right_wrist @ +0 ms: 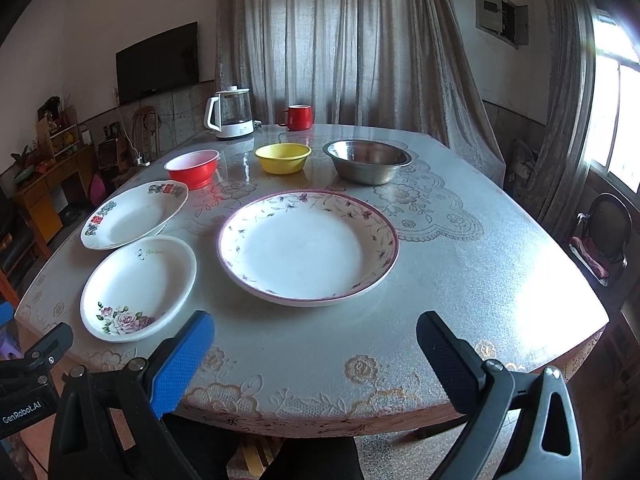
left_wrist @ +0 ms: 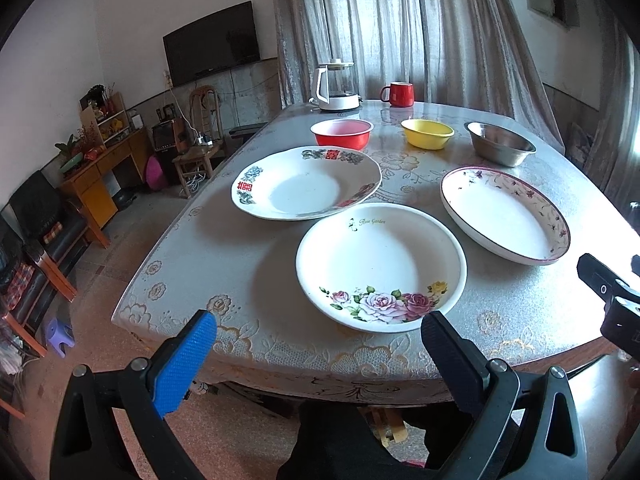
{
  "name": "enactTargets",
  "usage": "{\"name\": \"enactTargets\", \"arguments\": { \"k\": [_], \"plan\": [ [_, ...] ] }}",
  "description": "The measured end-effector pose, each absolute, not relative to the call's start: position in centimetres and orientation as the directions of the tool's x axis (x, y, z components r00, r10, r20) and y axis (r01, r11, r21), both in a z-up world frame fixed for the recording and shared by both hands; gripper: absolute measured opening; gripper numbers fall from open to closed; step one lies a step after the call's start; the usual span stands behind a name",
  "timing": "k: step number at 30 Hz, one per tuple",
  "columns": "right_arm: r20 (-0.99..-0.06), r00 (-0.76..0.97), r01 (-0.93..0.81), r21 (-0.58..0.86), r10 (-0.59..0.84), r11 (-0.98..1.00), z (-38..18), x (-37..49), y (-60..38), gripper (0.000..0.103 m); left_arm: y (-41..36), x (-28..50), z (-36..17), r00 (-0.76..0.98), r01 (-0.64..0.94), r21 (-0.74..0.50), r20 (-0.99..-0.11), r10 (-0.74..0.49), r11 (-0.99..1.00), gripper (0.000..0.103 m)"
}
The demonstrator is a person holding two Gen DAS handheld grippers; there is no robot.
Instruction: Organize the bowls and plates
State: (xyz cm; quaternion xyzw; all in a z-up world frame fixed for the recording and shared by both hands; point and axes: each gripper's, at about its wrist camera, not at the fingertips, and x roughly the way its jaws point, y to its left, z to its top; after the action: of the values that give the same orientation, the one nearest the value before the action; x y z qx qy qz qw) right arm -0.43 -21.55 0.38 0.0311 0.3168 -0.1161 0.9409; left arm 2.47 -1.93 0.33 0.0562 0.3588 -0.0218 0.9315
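Three plates lie on the table: a rose-printed plate [left_wrist: 380, 266] [right_wrist: 138, 288] nearest the front edge, a plate with red characters [left_wrist: 306, 182] [right_wrist: 134, 214] behind it to the left, and a purple-rimmed floral plate [left_wrist: 504, 214] [right_wrist: 308, 246] to the right. Behind them stand a red bowl [left_wrist: 341, 133] [right_wrist: 193, 168], a yellow bowl [left_wrist: 427, 133] [right_wrist: 283, 157] and a steel bowl [left_wrist: 499, 143] [right_wrist: 367, 160]. My left gripper [left_wrist: 319, 336] is open and empty, in front of the rose plate. My right gripper [right_wrist: 316, 338] is open and empty, in front of the purple-rimmed plate.
A white kettle [left_wrist: 335, 87] [right_wrist: 232, 112] and a red mug [left_wrist: 398, 94] [right_wrist: 298, 117] stand at the table's far edge by the curtain. The table has a lace-patterned cloth [right_wrist: 460, 280]. Chairs and a cabinet stand to the left [left_wrist: 96, 184]; a chair is at right [right_wrist: 604, 236].
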Motion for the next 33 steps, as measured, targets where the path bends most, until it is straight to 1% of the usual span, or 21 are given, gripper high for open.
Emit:
{"name": "enactTargets", "arguments": {
  "k": [5, 12, 15, 17, 20, 23, 27, 33],
  "plan": [
    [-0.602, 0.773, 0.255, 0.003, -0.201, 0.967, 0.6, 0.1, -22.7, 0.103, -2.2, 4.1, 0.7, 0.711, 0.1, 0.041, -0.701, -0.042, 0.994, 0.103],
    [-0.604, 0.768, 0.265, -0.002, -0.213, 0.964, 0.5, 0.8, -23.6, 0.103, -3.5, 5.4, 1.2, 0.691, 0.144, -0.01, -0.715, -0.108, 0.99, 0.103],
    [-0.606, 0.773, 0.243, 0.012, -0.186, 0.97, 0.4, 1.4, -24.3, 0.103, -4.2, 6.1, 1.6, 0.678, 0.173, -0.041, -0.72, -0.15, 0.984, 0.103],
    [-0.609, 0.772, 0.236, 0.007, -0.183, 0.972, 0.3, 2.0, -24.9, 0.103, -4.5, 6.6, 1.8, 0.659, 0.196, -0.082, -0.727, -0.193, 0.977, 0.103],
    [-0.604, 0.776, 0.222, -0.009, -0.182, 0.975, 0.2, 2.9, -25.8, 0.103, -5.0, 7.9, 1.8, 0.605, 0.225, -0.186, -0.743, -0.286, 0.957, 0.103],
    [-0.617, 0.763, 0.229, -0.02, -0.193, 0.973, 0.0, 3.8, -26.7, 0.103, -5.7, 8.9, 1.9, 0.59, 0.225, -0.243, -0.737, -0.33, 0.944, 0.103],
    [-0.629, 0.743, 0.248, -0.061, -0.23, 0.967, -0.4, 4.9, -27.9, 0.103, -7.1, 9.6, 3.1, 0.629, 0.289, -0.245, -0.68, -0.377, 0.925, 0.103],
    [-0.666, 0.701, 0.271, -0.083, -0.256, 0.959, -1.1, 6.9, -30.3, 0.102, -10.0, 12.1, 4.6, 0.637, 0.374, -0.163, -0.671, -0.38, 0.913, 0.103]
  ]
}}
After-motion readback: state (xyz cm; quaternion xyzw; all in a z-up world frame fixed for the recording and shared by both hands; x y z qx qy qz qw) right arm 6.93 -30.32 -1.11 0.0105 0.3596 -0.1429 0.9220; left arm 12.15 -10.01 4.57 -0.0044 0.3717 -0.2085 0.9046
